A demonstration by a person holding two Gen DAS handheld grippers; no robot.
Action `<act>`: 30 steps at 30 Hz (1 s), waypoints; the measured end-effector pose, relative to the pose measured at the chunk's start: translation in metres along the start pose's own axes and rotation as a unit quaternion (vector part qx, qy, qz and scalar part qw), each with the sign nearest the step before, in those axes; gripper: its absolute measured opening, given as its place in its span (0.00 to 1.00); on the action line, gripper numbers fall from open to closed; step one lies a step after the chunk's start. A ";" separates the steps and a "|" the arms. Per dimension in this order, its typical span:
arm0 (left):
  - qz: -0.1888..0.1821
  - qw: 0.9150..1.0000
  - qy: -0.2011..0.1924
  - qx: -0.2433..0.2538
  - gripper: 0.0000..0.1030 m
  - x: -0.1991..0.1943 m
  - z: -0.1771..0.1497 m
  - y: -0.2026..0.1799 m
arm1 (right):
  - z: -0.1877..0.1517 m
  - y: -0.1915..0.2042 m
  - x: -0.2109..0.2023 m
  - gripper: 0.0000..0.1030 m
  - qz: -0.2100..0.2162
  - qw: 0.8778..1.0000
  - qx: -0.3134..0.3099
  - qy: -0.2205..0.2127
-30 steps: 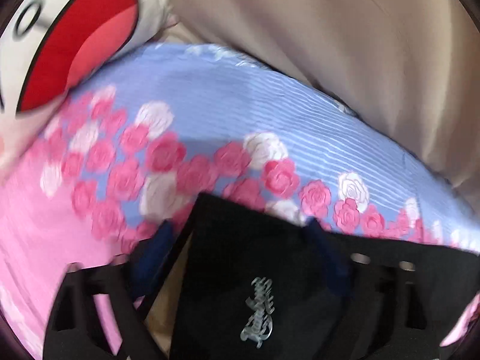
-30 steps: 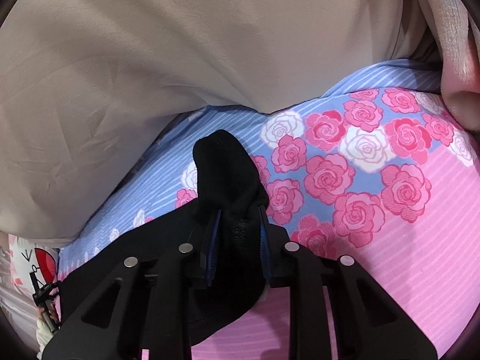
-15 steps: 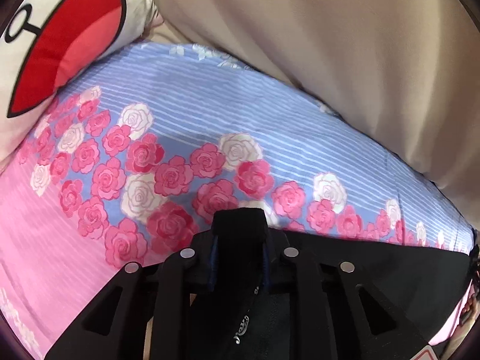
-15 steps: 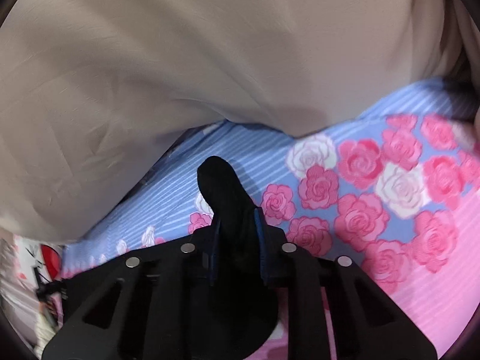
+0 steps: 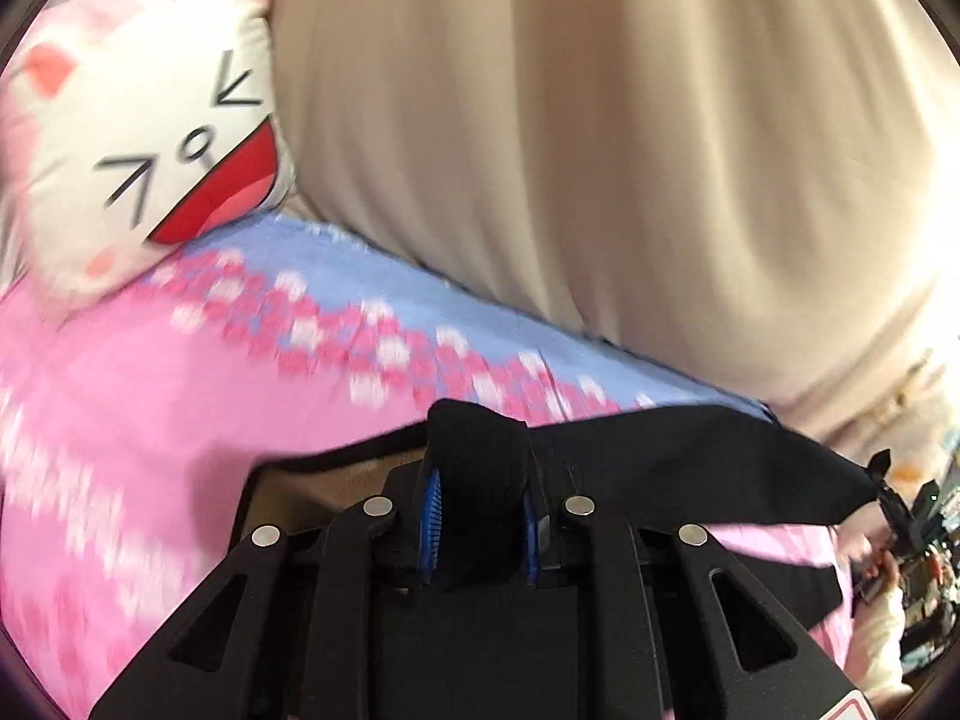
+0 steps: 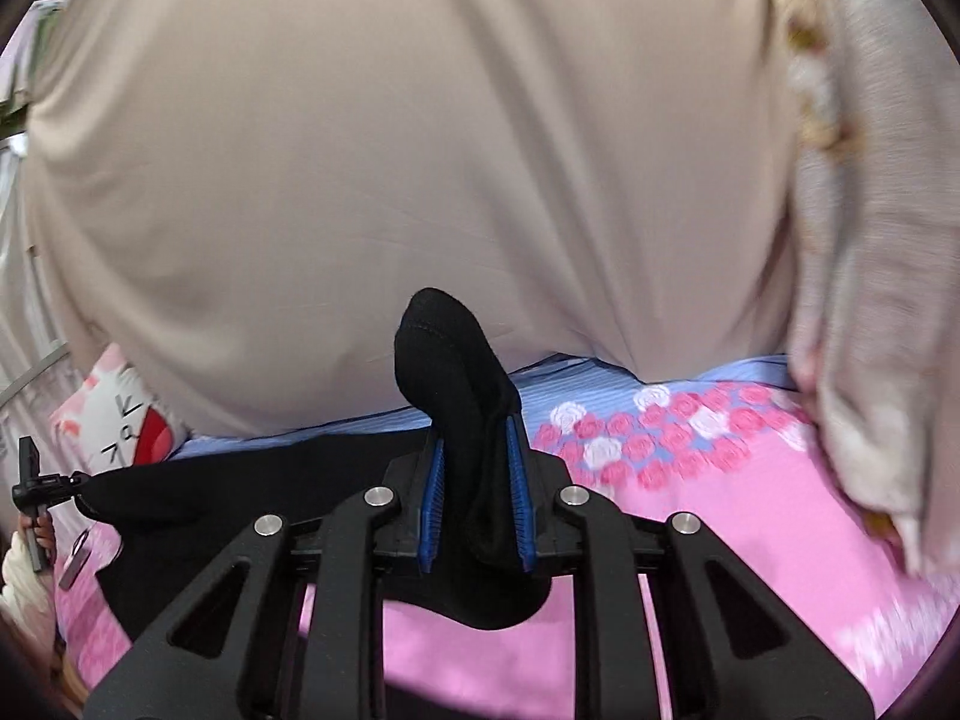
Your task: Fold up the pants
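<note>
We note black pants (image 5: 690, 456) over the rose-print bed sheet (image 5: 150, 396). Left tool (image 5: 480, 516) clamped tight on one bunched corner. Right tool (image 6: 474, 498) pinches another fold.

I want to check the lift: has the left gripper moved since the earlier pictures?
Yes. The left gripper, shut on the black pants, has drawn back and up from the white cat-face pillow, which now shows whole.

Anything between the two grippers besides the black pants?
No. Only black fabric pants span from the right gripper to the left gripper, in the right wrist view.
</note>
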State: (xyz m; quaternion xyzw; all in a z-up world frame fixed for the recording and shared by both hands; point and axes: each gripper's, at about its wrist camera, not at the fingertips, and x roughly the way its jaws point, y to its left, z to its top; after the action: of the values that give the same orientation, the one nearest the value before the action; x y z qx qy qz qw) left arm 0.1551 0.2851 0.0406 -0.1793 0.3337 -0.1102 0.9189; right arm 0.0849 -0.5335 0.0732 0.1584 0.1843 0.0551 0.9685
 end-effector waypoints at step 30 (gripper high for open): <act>0.090 0.989 0.079 -0.083 0.23 0.004 -0.100 0.080 | -0.115 -0.089 -0.095 0.83 -0.063 0.970 0.223 0.079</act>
State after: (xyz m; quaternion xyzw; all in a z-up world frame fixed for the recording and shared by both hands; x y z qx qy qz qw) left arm 0.0995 0.3313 -0.0659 -0.2152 0.4277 -0.0130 0.8778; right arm -0.0415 -0.6004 -0.0256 0.3536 0.2776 -0.0363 0.8925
